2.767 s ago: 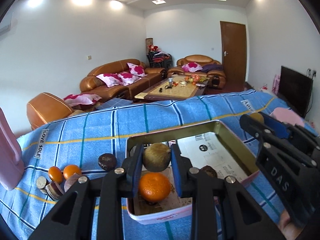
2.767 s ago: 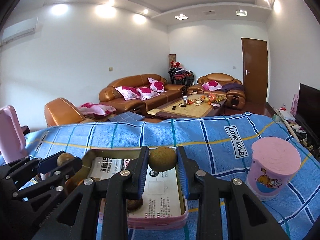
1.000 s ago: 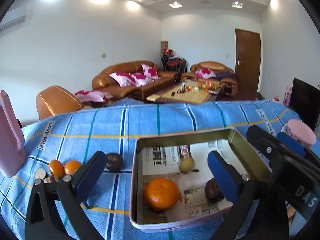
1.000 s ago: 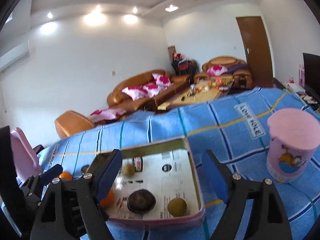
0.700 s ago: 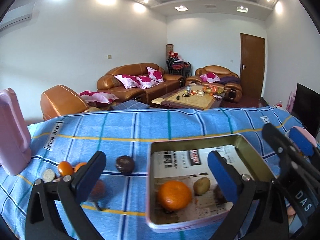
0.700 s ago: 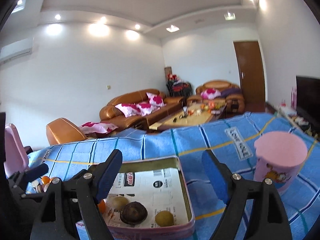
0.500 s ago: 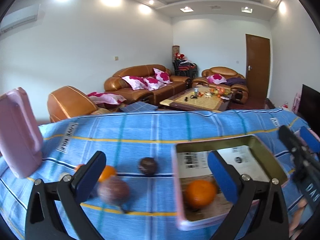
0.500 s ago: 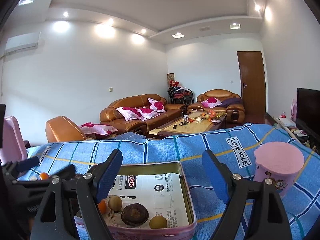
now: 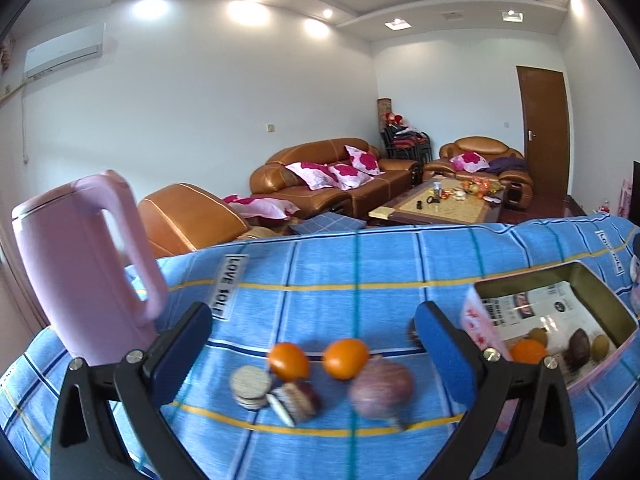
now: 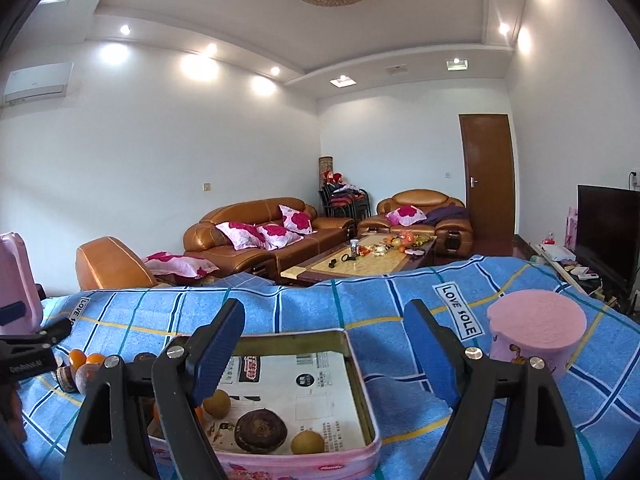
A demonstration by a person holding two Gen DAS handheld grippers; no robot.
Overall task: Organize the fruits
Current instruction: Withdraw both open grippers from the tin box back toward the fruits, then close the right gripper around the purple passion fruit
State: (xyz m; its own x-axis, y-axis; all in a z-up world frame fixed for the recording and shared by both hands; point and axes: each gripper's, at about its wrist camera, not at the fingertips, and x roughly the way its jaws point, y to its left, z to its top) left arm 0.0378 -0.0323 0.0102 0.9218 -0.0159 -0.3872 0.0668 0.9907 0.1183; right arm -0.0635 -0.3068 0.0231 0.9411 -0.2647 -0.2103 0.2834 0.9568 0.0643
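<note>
A pink tin box [image 10: 368,396] lined with printed paper holds two brownish-green round fruits [image 10: 216,403], a dark round fruit [image 10: 261,431] and an orange [image 9: 528,351]. My right gripper [image 10: 324,344] is open and empty above the box. My left gripper [image 9: 312,340] is open and empty, to the left of the box [image 9: 480,312], over loose fruit on the cloth: two small oranges [image 9: 346,358], a purple round fruit [image 9: 380,385] and cut dark pieces [image 9: 294,398].
A pink kettle [image 9: 84,264] stands at the far left. A pink cup [image 10: 534,340] stands right of the box. The blue checked cloth [image 10: 304,308] covers the table. Sofas and a coffee table lie beyond.
Both grippers let go of their fruit into the box and opened. My left gripper has swung left from the box to over the loose fruit. The right gripper has pulled back a little.
</note>
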